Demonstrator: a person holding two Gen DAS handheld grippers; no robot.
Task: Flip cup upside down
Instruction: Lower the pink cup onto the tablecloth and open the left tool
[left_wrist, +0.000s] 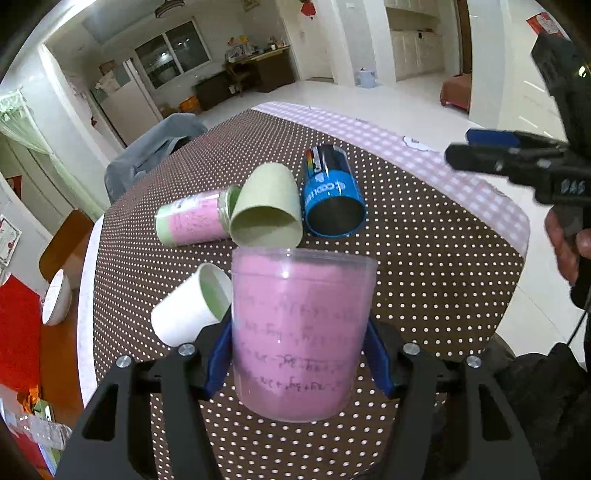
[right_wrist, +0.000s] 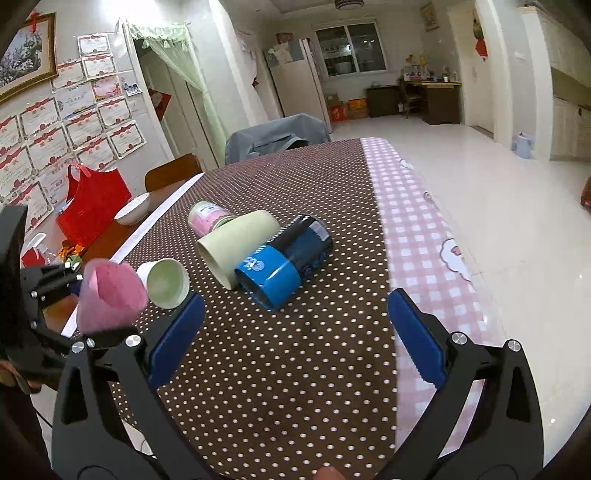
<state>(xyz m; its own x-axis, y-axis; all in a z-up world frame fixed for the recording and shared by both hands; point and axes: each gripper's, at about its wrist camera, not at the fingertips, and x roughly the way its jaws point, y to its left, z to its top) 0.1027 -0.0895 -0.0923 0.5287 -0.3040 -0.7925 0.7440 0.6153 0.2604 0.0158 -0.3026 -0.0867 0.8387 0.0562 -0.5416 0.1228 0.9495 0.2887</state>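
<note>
Between the blue pads of the left gripper (left_wrist: 299, 354), clamped at mid-body, sits the clear pink-lined cup (left_wrist: 301, 332), raised above the dotted tablecloth (left_wrist: 424, 258), mouth facing far. Right gripper (right_wrist: 293, 328) hangs spread wide, holding nothing.

Both grippers have black angular frames with silver screws (right_wrist: 458, 338) and blue fingers (right_wrist: 415, 334).

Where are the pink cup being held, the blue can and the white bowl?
pink cup (left_wrist: 299, 332), left wrist view, middle of its side wall.
blue can (right_wrist: 286, 258), right wrist view, its blue side.
white bowl (right_wrist: 133, 208), right wrist view, its outer wall.
</note>
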